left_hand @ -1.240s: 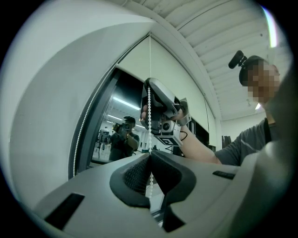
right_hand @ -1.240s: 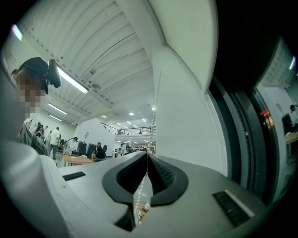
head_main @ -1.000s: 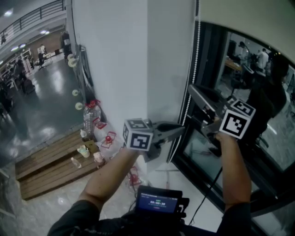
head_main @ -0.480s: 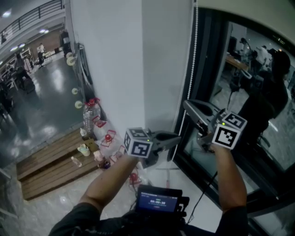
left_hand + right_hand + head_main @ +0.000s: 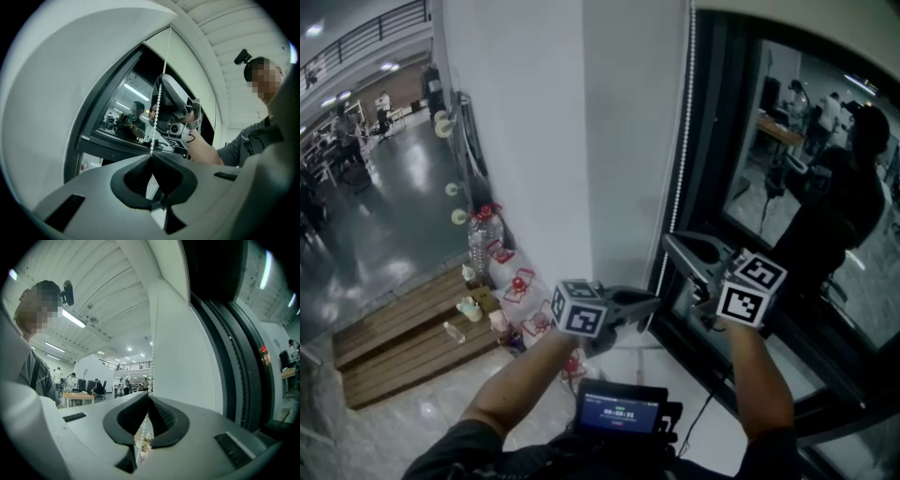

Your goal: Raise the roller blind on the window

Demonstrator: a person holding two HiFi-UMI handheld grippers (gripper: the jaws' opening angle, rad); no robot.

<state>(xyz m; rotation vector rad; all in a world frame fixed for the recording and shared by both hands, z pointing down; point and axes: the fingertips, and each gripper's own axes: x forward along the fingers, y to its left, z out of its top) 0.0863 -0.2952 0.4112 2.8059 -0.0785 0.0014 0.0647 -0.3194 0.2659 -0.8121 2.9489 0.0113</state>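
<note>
A white bead chain [image 5: 680, 141] hangs down the left edge of the dark-framed window [image 5: 787, 234]. The cream roller blind [image 5: 806, 28] covers only the window's top. My left gripper [image 5: 653, 302] is shut on the chain low down, close to the pillar. My right gripper [image 5: 668, 241] is shut on it a little higher. In the left gripper view the chain [image 5: 158, 108] runs up from the closed tips [image 5: 151, 155] past the right gripper [image 5: 173, 105] toward the blind [image 5: 187, 61]. In the right gripper view beads [image 5: 139, 446] hang below the closed tips [image 5: 149, 393].
A white pillar [image 5: 562, 141] stands just left of the window. On the floor below it are a water bottle [image 5: 484, 239], small red and white items and a wooden platform [image 5: 394, 342]. A small screen [image 5: 619, 410] sits at my chest.
Both grippers have come down along the window edge, still shut on the chain. The blind's bottom edge sits higher in the head view than before.
</note>
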